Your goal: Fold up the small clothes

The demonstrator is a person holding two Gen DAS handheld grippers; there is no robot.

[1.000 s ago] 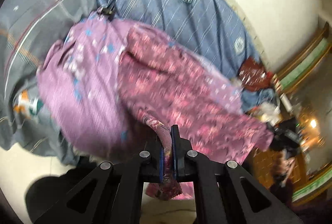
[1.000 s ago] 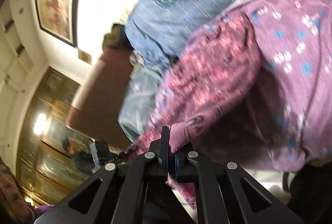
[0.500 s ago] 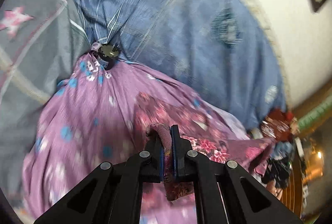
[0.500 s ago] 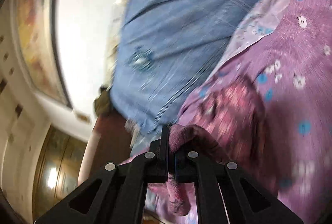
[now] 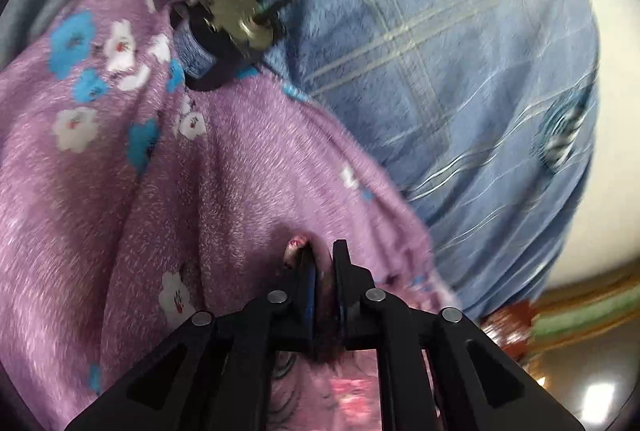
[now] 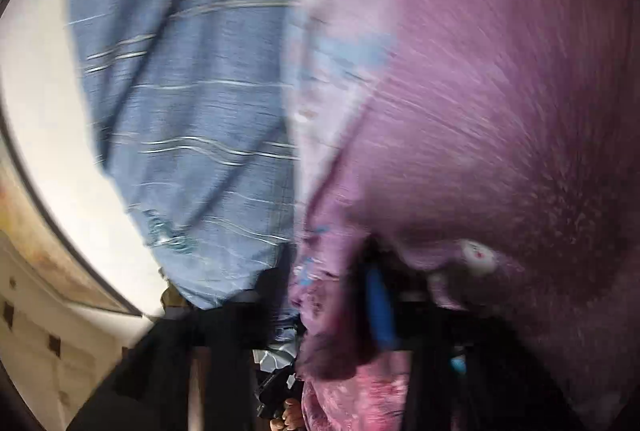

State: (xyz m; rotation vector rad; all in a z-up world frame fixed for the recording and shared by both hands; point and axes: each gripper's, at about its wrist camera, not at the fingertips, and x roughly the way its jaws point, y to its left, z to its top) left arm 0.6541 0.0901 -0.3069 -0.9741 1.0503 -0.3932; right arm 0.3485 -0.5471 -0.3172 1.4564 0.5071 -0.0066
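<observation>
A purple floral garment (image 5: 168, 191) is lying spread across a blue striped bedcover (image 5: 440, 79), one fold apparently being laid down and further folds remaining. The left gripper (image 5: 323, 263) is opening, a cloth edge still between its jaws. The right gripper (image 6: 396, 295), badly blurred, is opening wider over the fabric. No containers are showing.

Matte black angular fingers (image 5: 340, 263) are seen on the left gripper (image 5: 324, 271), lined with blue pads and fastened with round silver screws; the right gripper (image 6: 384, 295) is blurred, black with a blue pad.
</observation>
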